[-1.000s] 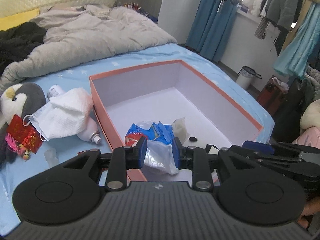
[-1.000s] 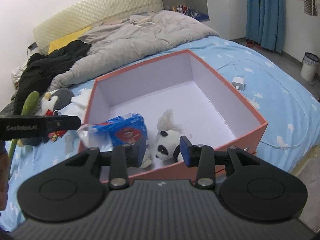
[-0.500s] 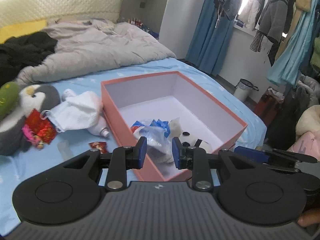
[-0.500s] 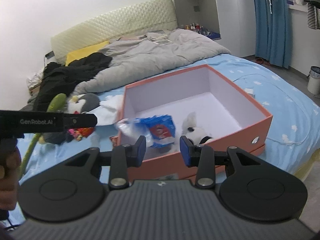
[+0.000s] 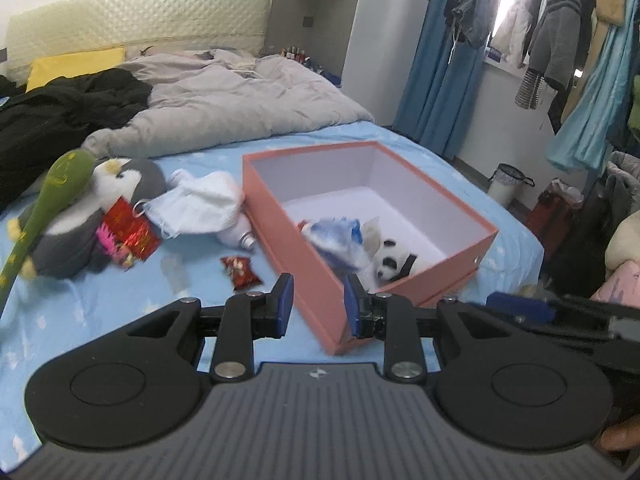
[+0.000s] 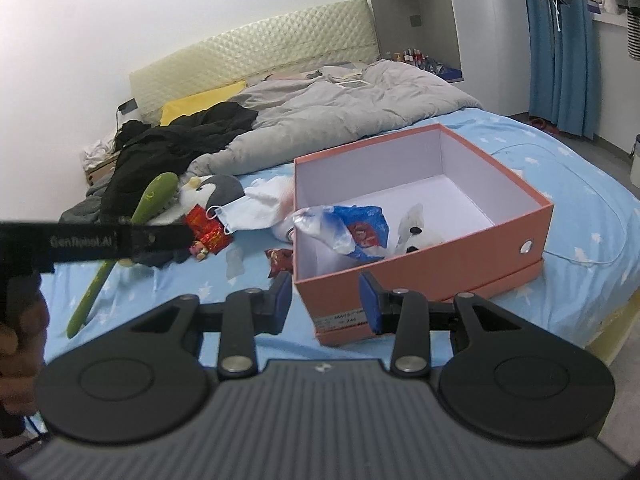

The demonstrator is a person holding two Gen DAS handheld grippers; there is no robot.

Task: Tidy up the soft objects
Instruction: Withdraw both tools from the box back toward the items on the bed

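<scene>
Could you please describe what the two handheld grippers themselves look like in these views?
Both the left gripper and the right gripper look alike: black linkage arms with silver pivot screws, blue fingertip pads, two round black discs and a ribbed grey body. White "GenRobot.AI" lettering marks the left gripper's side.

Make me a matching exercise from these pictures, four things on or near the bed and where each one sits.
Things:
1. panda plush
2. penguin plush
3. red candy wrapper
4. yellow pillow

Places:
A. at the headboard end of the bed
B. alone on the blue sheet, just outside the box's left wall
C. inside the pink box
D. left of the white face mask

Pairs: 1-C, 2-D, 3-B, 4-A
</scene>
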